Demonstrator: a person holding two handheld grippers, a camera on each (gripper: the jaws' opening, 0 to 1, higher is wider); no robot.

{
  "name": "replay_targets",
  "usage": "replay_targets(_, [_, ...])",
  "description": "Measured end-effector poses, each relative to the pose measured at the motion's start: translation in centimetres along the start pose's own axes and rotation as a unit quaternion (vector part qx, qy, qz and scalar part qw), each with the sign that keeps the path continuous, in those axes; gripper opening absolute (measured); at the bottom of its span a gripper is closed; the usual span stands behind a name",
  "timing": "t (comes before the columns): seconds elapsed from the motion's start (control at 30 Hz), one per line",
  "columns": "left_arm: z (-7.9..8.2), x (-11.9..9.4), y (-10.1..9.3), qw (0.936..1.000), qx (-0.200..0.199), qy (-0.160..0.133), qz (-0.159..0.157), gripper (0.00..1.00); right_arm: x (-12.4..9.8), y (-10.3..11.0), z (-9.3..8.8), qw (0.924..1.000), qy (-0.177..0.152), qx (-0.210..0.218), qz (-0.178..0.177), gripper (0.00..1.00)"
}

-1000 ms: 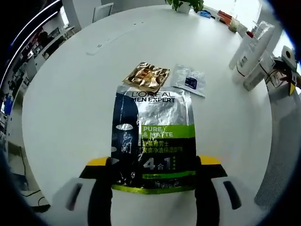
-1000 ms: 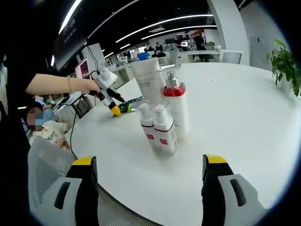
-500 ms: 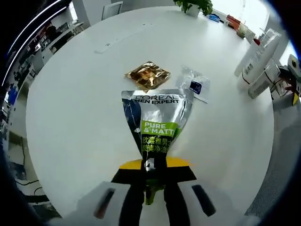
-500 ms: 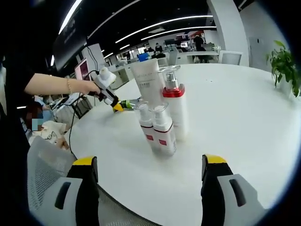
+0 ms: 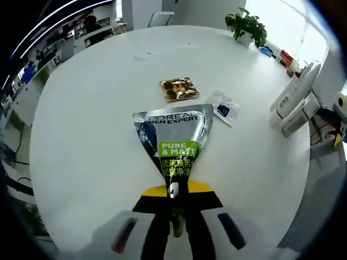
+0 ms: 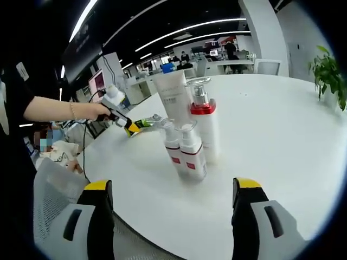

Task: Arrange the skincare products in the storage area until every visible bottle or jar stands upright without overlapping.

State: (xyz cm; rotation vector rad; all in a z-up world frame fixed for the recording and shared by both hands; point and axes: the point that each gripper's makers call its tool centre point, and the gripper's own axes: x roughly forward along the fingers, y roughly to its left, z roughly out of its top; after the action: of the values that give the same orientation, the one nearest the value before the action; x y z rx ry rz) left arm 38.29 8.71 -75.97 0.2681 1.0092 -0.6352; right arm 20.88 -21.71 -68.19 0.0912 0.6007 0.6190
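My left gripper (image 5: 176, 190) is shut on the lower end of a silver L'Oreal Men Expert sachet (image 5: 173, 138), which sticks out ahead of the jaws above the white table (image 5: 92, 119). Beyond it lie a gold sachet (image 5: 179, 89) and a small clear sachet (image 5: 224, 108), both flat. In the right gripper view, a white tube (image 6: 172, 96), a red-collared pump bottle (image 6: 204, 129) and two small pump bottles (image 6: 186, 153) stand upright close together. My right gripper (image 6: 173, 216) is open short of them. A hand holds the left gripper (image 6: 128, 128) with the sachet (image 6: 145, 123) behind the bottles.
The bottle group (image 5: 295, 100) stands near the table's right edge in the left gripper view. A potted plant (image 5: 246, 24) sits at the far rim. A mesh chair (image 6: 54, 200) stands by the near edge. Desks and screens fill the room behind.
My left gripper closed on the silver sachet's lower end, pinching it narrow, then rose and pulled back with it. The right gripper stayed open and still.
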Motion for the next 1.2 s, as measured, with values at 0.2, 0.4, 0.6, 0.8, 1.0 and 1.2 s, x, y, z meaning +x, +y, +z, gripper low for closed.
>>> replay_targets(0.2, [0.9,-1.8,-1.8,0.9994,-0.007,-0.034,-0.005,0.05,0.0,0.5,0.1,0.9999,-0.001,-0.004,0.011,0.90])
replay_targets(0.4, [2.2,-3.4,-4.2,0.9980,-0.007,-0.063,-0.005,0.05,0.0,1.1,0.3,0.9996,-0.005,-0.011,0.025,0.90])
replay_targets(0.6, [2.1,-4.8,-6.1,0.9947,-0.035,-0.095,-0.018,0.05,0.1,1.7,0.3,0.9989,-0.006,-0.017,0.042,0.88])
replay_targets(0.8, [2.4,-6.3,-8.8,0.9893,-0.058,-0.130,-0.032,0.05,0.3,3.1,0.1,0.9973,0.002,-0.030,0.067,0.86])
replay_targets(1.0, [1.8,-8.4,-10.6,0.9856,-0.066,-0.150,-0.042,0.05,0.4,4.0,0.0,0.9953,0.009,-0.039,0.089,0.86])
replay_targets(1.2, [1.9,-10.6,-13.2,0.9813,-0.071,-0.172,-0.049,0.05,0.4,5.6,0.0,0.9922,0.014,-0.050,0.113,0.85])
